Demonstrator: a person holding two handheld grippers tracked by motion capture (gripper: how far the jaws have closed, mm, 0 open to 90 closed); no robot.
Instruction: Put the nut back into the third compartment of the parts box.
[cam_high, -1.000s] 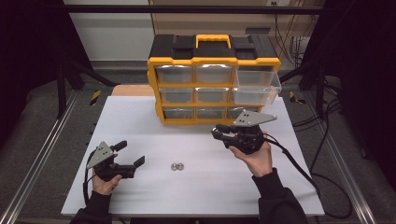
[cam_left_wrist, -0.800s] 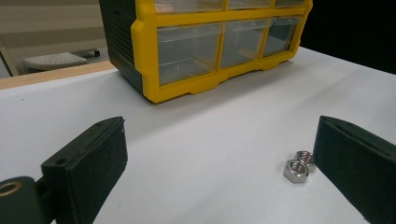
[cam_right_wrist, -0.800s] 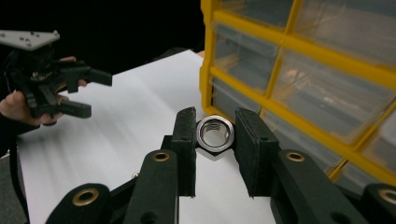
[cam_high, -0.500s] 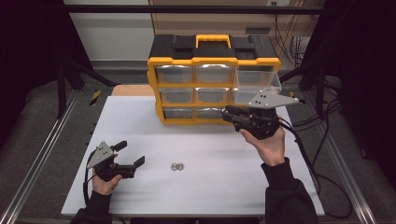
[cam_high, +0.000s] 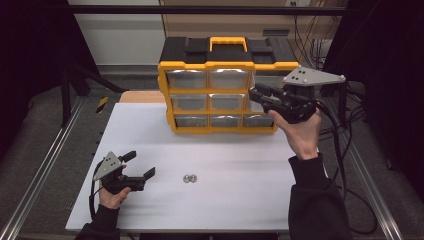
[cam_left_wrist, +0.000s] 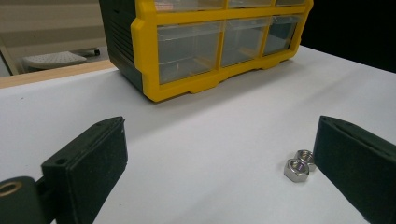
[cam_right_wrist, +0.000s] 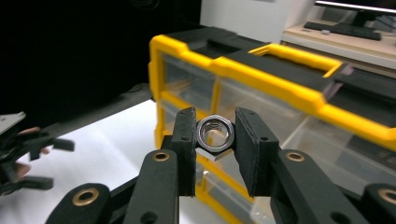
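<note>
- Nut (cam_right_wrist: 214, 132) sits pinched between the right gripper (cam_high: 260, 95) jaws, held up right in front of the yellow drawer cabinet (cam_high: 220, 90).
- Left gripper (cam_high: 139, 167) rests low on the counter (cam_high: 240, 165), jaws spread wide.
- Two more nuts (cam_left_wrist: 299, 164) lie just inside its right jaw.

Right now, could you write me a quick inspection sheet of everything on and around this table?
Surface: white table, bare in most places.
Job's things: yellow drawer cabinet at the back; two loose nuts side by side.
Clutter: nothing seen.
Grippers: left gripper open, low over the table; right gripper shut on a hex nut, raised by the cabinet.
Cables: one cable trails from the right gripper.
Surroundings: dark curtains, metal frame rails.
</note>
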